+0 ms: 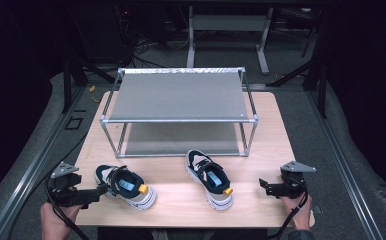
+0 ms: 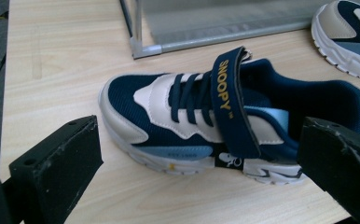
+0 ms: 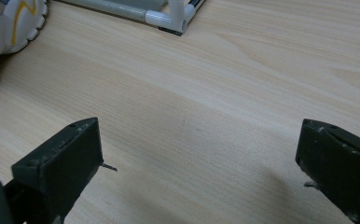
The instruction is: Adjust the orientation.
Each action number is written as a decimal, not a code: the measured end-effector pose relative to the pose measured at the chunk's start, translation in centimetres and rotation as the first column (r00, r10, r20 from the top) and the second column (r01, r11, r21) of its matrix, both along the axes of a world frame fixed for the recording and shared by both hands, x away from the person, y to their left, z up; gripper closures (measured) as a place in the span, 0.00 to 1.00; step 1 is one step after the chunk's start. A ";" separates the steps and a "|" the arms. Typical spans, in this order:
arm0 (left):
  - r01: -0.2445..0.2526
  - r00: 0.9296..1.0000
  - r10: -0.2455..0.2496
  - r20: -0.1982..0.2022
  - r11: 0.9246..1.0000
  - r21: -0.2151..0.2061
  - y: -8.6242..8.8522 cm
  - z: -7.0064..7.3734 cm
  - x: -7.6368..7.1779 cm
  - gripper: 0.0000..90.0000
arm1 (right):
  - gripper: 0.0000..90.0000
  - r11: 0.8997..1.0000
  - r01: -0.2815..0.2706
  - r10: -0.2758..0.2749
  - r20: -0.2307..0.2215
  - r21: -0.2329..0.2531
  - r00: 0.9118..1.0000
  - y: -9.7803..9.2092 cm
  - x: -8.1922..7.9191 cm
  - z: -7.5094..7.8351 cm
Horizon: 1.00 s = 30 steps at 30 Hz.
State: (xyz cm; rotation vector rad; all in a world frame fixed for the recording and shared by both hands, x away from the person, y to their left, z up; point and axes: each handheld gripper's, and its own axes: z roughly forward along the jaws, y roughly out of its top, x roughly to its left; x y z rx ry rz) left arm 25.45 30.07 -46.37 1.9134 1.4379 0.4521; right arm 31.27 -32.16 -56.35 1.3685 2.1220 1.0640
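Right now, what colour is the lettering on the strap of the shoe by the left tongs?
Yellow-gold on the navy strap, clearest in the left gripper view.

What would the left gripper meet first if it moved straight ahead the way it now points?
Most likely the near shoe: it lies side-on just beyond the open left gripper, though the exact gap is unclear.

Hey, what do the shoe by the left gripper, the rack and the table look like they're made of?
The shoe looks like navy woven mesh with smooth white synthetic overlays and a matte rubbery sole; the mesh weave shows. The rack seems to be pale metal tubing, slightly shiny, with grey fabric-like shelves, though that's uncertain. The table looks like light wood or laminate, judging by its grain lines.
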 end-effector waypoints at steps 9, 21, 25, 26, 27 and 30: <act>0.037 0.999 -0.037 -0.010 0.999 0.001 -1.1 0.9 1.2 0.00 | 0.00 1.000 0.001 -0.001 0.002 0.006 1.000 0.0 0.0 0.0; 0.078 0.995 -0.079 -0.062 0.997 -0.009 -2.8 0.8 3.4 0.17 | 0.01 1.000 0.000 0.000 -0.005 -0.015 1.000 0.1 0.0 0.0; 0.090 0.989 -0.090 -0.115 0.996 -0.007 -3.4 -0.6 4.5 0.32 | 0.01 1.000 0.001 -0.001 -0.002 -0.012 1.000 0.1 0.0 0.0; 0.088 0.988 -0.088 -0.125 0.996 -0.005 -3.6 -0.9 4.7 0.35 | 0.01 1.000 0.002 -0.002 -0.004 -0.019 1.000 0.1 0.0 0.0; 0.087 0.987 -0.087 -0.136 0.996 -0.004 -3.7 -1.2 4.9 0.38 | 0.01 1.000 0.002 -0.002 -0.006 -0.023 1.000 0.1 0.0 0.0; 0.086 0.982 -0.085 -0.168 0.996 -0.004 -4.0 -1.9 5.4 0.46 | 0.01 1.000 0.001 -0.001 -0.007 -0.022 1.000 0.1 0.0 0.0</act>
